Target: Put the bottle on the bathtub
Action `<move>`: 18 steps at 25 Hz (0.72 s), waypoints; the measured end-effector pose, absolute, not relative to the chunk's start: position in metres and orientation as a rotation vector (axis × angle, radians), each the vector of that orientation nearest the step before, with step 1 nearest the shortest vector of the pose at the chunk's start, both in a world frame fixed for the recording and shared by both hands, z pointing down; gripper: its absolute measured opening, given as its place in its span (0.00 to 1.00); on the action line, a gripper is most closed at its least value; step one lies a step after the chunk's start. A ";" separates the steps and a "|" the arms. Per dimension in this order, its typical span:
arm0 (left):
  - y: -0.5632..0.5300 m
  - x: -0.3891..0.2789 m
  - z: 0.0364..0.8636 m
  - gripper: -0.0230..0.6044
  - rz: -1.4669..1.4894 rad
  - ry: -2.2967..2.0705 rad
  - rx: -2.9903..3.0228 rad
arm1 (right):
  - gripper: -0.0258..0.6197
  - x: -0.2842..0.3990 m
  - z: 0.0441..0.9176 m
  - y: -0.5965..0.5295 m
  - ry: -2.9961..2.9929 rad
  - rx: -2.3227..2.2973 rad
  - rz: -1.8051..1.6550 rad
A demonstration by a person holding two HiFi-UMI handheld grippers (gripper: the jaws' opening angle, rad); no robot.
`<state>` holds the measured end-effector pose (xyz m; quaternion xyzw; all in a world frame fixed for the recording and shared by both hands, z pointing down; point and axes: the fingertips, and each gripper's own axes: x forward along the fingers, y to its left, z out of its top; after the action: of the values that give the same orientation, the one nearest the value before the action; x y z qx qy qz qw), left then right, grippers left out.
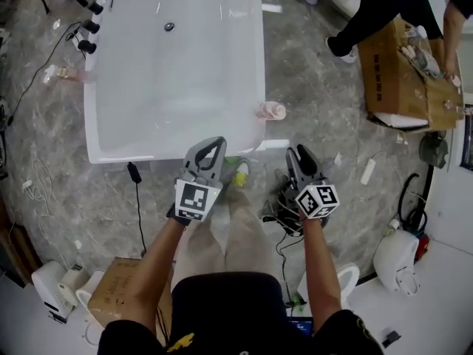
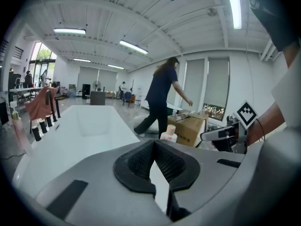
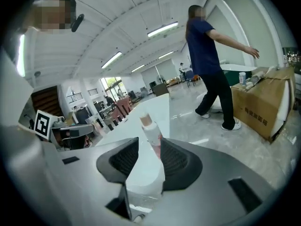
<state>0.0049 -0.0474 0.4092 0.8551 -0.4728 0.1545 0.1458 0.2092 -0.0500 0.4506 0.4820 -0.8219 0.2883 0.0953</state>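
A small pinkish bottle (image 1: 270,110) with a tan cap stands upright on the right rim of the white bathtub (image 1: 255,65), near its front corner. My right gripper (image 1: 297,152) hangs just in front of that corner, apart from the bottle. It is open and holds nothing. In the right gripper view the bottle (image 3: 149,128) shows through the gap between the jaws, beyond them on the tub rim (image 3: 160,107). My left gripper (image 1: 214,143) hovers at the tub's front edge, shut and empty. Its view shows the bottle (image 2: 169,133) to the right of the tub (image 2: 70,140).
A second pink bottle (image 1: 63,74) is beside the tub's left side, below black tap fittings (image 1: 89,6). A person bends over a cardboard box (image 1: 403,72) at the far right. Cables (image 1: 284,205) lie on the marble floor by my feet. A white toilet (image 1: 395,257) stands lower right.
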 end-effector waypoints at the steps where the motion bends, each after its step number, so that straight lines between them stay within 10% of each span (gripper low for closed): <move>1: -0.040 0.001 0.388 0.07 0.426 -1.360 2.469 | 0.24 0.207 0.431 -0.042 -2.440 1.446 0.861; 9: -0.008 -0.020 0.237 0.07 0.288 -1.326 2.613 | 0.04 0.177 0.288 0.007 -2.513 1.510 0.690; 18: 0.023 -0.041 0.138 0.07 0.199 -1.327 2.775 | 0.04 0.162 0.175 0.054 -2.558 1.636 0.434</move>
<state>-0.0408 0.0227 0.1385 0.8999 -0.4303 0.0645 0.0295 0.1625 0.0542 0.1750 0.5330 -0.8334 0.1416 0.0374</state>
